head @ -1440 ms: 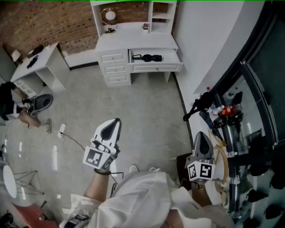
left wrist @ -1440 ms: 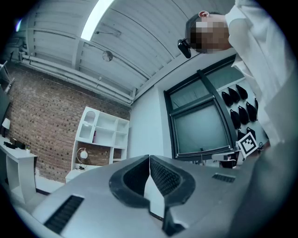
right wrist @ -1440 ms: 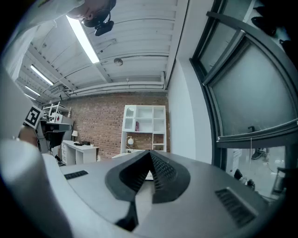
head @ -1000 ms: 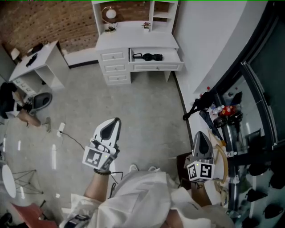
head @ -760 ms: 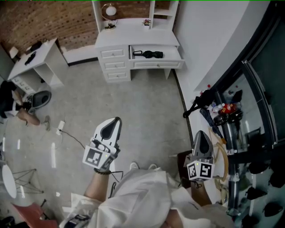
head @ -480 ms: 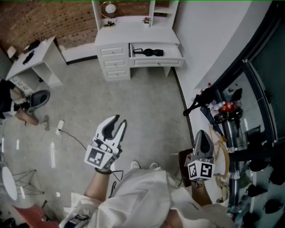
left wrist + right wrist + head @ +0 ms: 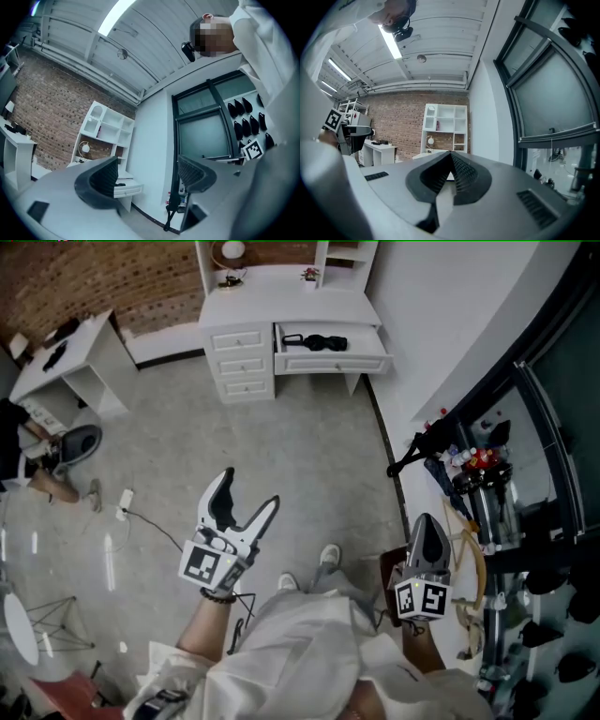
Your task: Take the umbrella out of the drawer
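Umbrella [image 7: 315,341] lies flat in the open drawer [image 7: 334,362] of the white desk [image 7: 281,307], folded short and black, lengthwise along the drawer. It is well apart from both grippers, across the floor.

Left gripper [image 7: 251,489] – jaws opening, already wide, nothing between them. Right gripper [image 7: 427,521] – jaws together, empty.

My handling estimate: light, with a stiff core under soft and probably slick fabric, so a squeeze may slide or bunch the cloth. What looks like a loop shows at its left end, but it is too small to trust. I judge the mid-body the best hold, jaws across the roll, then lift straight up over the drawer front.
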Motion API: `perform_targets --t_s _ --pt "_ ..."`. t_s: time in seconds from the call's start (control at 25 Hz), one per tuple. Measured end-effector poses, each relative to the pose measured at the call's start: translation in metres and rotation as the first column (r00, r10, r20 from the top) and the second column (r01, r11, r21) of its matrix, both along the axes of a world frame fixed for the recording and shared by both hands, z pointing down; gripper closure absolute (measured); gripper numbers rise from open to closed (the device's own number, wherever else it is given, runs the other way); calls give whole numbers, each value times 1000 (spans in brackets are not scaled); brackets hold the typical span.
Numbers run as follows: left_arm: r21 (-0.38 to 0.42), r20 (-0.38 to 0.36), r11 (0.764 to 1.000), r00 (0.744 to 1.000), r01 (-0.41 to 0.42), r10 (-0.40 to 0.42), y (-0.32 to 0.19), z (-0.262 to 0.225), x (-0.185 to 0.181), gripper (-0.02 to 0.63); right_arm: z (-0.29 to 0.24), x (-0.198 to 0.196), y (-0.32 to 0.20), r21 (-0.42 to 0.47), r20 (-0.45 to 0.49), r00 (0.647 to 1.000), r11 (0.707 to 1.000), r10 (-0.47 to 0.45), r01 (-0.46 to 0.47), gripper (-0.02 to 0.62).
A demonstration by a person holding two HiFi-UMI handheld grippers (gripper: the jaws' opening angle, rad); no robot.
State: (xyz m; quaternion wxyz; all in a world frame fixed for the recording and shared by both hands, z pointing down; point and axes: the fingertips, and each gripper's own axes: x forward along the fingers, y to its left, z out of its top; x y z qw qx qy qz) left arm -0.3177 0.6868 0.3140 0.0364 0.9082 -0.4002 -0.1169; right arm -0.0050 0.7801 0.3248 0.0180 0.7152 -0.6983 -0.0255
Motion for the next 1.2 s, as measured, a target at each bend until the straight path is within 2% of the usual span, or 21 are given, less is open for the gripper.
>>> perform_targets --t_s 0.44,0.6,0.88,1.2 --pt "-24 -37 1000 999 21 -22 -21 4 1 202 3 2 -29 9 3 1000 1000 -19 19 578" --pt "-22 -25 1000 999 22 -23 -33 5 7 201 2 7 -42 20 7 1000 1000 -24 24 578" --pt "-37 -2 999 1000 0 0 -74 10 44 192 13 37 -78 1 26 1000 1000 -14 14 578" --pt "-32 23 999 1000 -9 10 -143 9 100 179 16 87 -153 7 36 999 1000 -28 27 578"
